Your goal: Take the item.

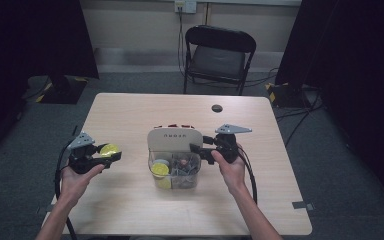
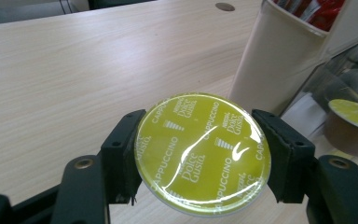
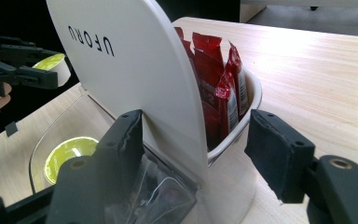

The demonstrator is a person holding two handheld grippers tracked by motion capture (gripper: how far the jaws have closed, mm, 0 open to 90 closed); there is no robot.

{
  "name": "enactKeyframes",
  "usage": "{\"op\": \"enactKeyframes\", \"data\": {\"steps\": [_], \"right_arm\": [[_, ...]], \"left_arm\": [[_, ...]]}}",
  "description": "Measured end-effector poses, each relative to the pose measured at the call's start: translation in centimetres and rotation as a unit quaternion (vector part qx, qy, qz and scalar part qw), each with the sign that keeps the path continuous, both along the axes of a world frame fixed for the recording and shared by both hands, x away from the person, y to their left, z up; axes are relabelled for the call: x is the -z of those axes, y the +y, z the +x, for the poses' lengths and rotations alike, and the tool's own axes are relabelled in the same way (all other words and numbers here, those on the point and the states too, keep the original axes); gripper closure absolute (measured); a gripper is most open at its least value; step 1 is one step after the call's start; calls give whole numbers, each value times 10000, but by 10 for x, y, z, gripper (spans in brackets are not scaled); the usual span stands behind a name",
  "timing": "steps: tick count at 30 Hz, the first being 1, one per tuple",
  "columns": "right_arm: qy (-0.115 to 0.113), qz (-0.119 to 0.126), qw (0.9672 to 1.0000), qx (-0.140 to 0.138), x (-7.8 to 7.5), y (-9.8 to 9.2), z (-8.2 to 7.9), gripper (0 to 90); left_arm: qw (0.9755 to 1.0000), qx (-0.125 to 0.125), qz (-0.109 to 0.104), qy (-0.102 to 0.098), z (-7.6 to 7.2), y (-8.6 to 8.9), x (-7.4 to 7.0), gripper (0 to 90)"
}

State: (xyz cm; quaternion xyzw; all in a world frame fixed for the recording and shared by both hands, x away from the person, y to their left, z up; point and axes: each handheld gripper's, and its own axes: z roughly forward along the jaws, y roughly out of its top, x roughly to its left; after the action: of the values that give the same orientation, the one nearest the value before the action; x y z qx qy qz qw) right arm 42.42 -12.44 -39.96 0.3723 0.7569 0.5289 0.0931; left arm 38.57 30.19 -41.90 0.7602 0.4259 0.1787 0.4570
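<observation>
The left gripper is clamping a yellow-green cappuccino capsule by its rim, both jaws pressed against opposite edges, the foil lid facing the camera in the left gripper view and the capsule hanging clear of the wooden table. Off to that gripper's right the cream organiser is standing mid-table, with its clear front bin on the near side, and another yellow-lidded capsule is already sitting inside that bin. So the relation that matters: the bin is lying to the right of the held capsule and lower than it, with a clear stretch of table between them, and the left hand is carrying the load. Over on the other side, the right gripper is standing with its jaws spread, straddling the organiser's tall cream back panel at the corner; one jaw looks to be resting against the panel, the other is apart from the rim, so nothing is being squeezed. Red sachets are standing upright in the rear compartment. My read: if the capsule is headed for the bin, it needs a sideways carry rightward, then a drop over the clear wall, and the right gripper is well placed to steady the organiser.
</observation>
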Motion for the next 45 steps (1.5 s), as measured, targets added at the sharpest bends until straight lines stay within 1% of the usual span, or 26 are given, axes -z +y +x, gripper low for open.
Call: {"op": "enactKeyframes", "data": {"steps": [1, 5, 8, 11, 12, 13, 14, 15, 16, 17, 18, 19, 21, 22, 24, 25, 27, 28, 29, 34, 35, 38, 40, 41, 42, 45], "right_arm": [[3, 1, 10000, -1, 0, 0, 0, 362], [2, 2, 10000, 0, 0, 0, 0, 361], [3, 4, 10000, 1, 0, 0, 0, 362], [1, 1, 10000, 4, 0, 0, 0, 362], [1, 1, 10000, 4, 0, 0, 0, 362], [-5, -8, 10000, 10, 0, 0, 0, 363], [-5, -8, 10000, 10, 0, 0, 0, 363], [4, -3, 10000, 8, 0, 0, 0, 363], [4, -3, 10000, 8, 0, 0, 0, 363], [7, 1, 10000, 9, 0, 0, 0, 362], [6, -9, 10000, 11, 0, 0, 0, 361], [8, -20, 10000, 22, 1, 0, 0, 358], [11, -22, 10000, 15, 1, 1, 0, 354], [25, -43, 10000, 24, 1, 1, 0, 348], [25, -44, 10000, 25, 1, 1, 0, 348], [19, -49, 10000, 23, 1, 1, 0, 349], [19, -51, 10000, 22, 1, 1, 0, 350], [17, -51, 10000, 22, 1, 1, 0, 350], [19, -48, 10000, 22, 1, 1, 0, 350], [15, -52, 10000, 18, 1, 1, 0, 351], [10, -56, 10000, 20, 1, 1, 0, 353], [9, -57, 10000, 24, 1, 1, -1, 354], [6, -58, 10000, 27, 1, 1, -1, 355], [3, -56, 10000, 26, 1, 1, -1, 356], [7, -56, 10000, 26, 1, 1, -1, 357], [7, -53, 10000, 26, 1, 1, -1, 357]], "left_arm": [[10000, -14, 33, 14, 1, 1, 2, 383], [9999, -91, 32, 87, 4, 2, 8, 384], [9997, -137, 102, 154, 6, 3, 13, 383], [9994, -243, 156, 193, 10, 4, 18, 383], [9994, -243, 156, 193, 10, 4, 18, 383], [9991, -282, 179, 252, 12, 6, 23, 383], [9991, -282, 179, 252, 12, 6, 23, 383], [9981, -358, 403, 296, 14, 7, 28, 383], [9981, -358, 403, 296, 14, 7, 28, 383], [9977, -392, 420, 351, 16, 8, 32, 383], [9978, -378, 390, 383, 17, 8, 34, 383], [9975, -390, 412, 432, 19, 10, 38, 383], [9974, -394, 403, 455, 20, 10, 40, 383], [9974, -402, 347, 489, 21, 11, 42, 383], [9973, -382, 355, 513, 23, 11, 45, 383], [9971, -339, 381, 571, 24, 9, 49, 383], [9968, -312, 422, 602, 24, 5, 52, 382], [9968, -312, 422, 602, 24, 5, 52, 383], [9966, -276, 470, 613, 24, 3, 53, 382], [9964, -247, 482, 649, 25, 0, 56, 382], [9960, -209, 538, 684, 25, -2, 57, 382], [9963, -165, 512, 665, 25, -3, 59, 381], [9961, -219, 514, 686, 26, -3, 59, 380], [9959, -220, 562, 673, 27, -2, 60, 380], [9955, -244, 568, 723, 27, -2, 61, 379], [9952, -238, 557, 773, 28, -1, 65, 374]]}}
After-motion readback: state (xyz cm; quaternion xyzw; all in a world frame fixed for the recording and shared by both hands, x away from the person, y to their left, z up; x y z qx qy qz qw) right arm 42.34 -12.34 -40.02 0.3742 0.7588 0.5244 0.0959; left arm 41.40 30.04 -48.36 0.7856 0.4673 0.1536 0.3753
